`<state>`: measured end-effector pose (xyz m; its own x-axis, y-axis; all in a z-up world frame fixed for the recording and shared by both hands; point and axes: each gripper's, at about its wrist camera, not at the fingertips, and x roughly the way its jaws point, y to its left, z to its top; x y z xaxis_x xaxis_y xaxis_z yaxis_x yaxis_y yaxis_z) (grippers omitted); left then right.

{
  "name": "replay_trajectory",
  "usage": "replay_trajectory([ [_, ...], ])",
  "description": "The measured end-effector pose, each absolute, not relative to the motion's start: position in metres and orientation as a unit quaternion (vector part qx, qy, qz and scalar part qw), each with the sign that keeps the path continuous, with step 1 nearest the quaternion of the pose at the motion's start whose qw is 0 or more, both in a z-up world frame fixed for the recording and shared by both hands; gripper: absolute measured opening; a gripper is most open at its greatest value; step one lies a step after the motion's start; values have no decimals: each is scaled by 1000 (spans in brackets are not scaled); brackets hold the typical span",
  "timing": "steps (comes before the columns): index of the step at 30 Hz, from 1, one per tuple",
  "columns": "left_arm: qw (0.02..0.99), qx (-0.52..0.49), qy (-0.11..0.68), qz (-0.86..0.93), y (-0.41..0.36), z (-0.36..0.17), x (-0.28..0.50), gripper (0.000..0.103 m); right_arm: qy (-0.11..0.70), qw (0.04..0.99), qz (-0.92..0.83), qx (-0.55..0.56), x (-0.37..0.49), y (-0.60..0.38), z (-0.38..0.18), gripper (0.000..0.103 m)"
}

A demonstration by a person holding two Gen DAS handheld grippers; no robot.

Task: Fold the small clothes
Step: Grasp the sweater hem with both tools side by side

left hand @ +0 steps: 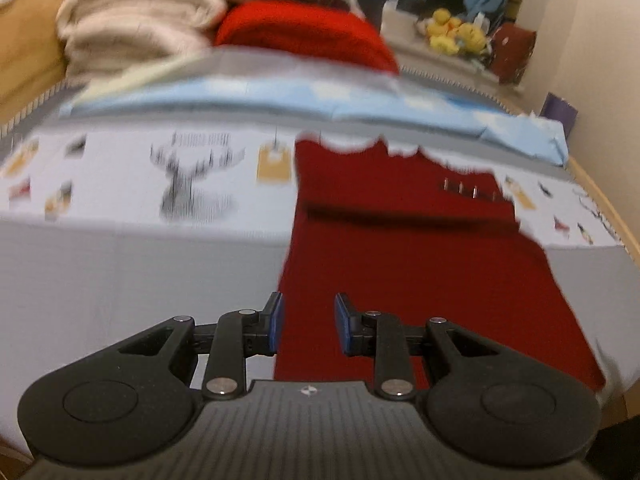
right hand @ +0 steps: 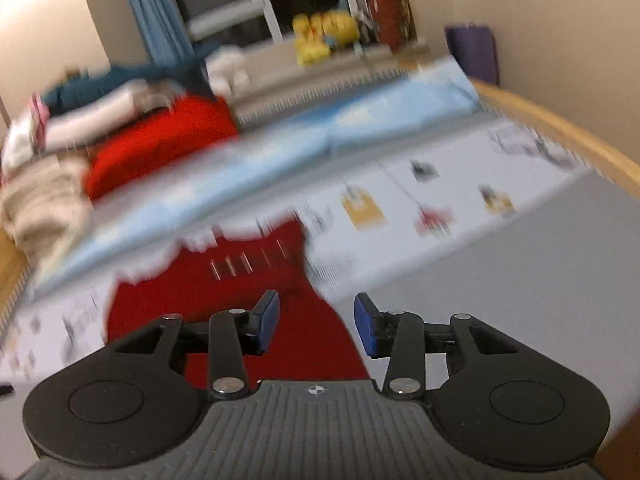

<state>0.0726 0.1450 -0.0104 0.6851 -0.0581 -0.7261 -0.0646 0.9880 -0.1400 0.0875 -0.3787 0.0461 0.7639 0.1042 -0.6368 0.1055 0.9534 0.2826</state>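
Dark red cloth (left hand: 420,264), a small garment, lies spread flat on a white and grey printed sheet (left hand: 120,248) that covers the bed. In the left wrist view it runs from the near edge of the picture away to the far side, where its top edge meets a pale blue fabric (left hand: 240,96) laid across the bed. A fold or crease crosses it about halfway up, and a short row of light marks shows near its far right corner. In the right wrist view the same red garment (right hand: 256,280) lies left of centre; the picture is blurred, so its outline is hard to read.

The left gripper (left hand: 308,322) hangs just above the near left part of the garment, its blue-padded jaws apart with red cloth showing between them and nothing in them. The right gripper (right hand: 316,322) is above the garment's near right edge, jaws spread wide and holding nothing; its left finger is over the red, its right finger over the grey sheet.

Beyond the blue fabric are a bright red folded item (left hand: 304,36) and a stack of cream towels (left hand: 132,24) at the far left. Yellow plush toys (left hand: 456,32) sit on a ledge at the far right.
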Motion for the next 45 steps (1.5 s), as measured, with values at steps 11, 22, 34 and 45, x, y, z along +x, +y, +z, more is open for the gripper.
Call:
replay_trajectory([
  [11,835,-152,529,19,178,-92,49,29,461,853,-46,242,63,-402,-67,43],
  [22,807,-141,573,26,179,-119,48,31,514,836,-67,178,65,-398,-100,46],
  [34,814,-140,562,28,172,-123,49,32,544,825,-62,136,81,-381,-120,51],
  [45,823,-134,552,17,166,-114,41,13,544,823,-21,159,78,-377,-118,21],
])
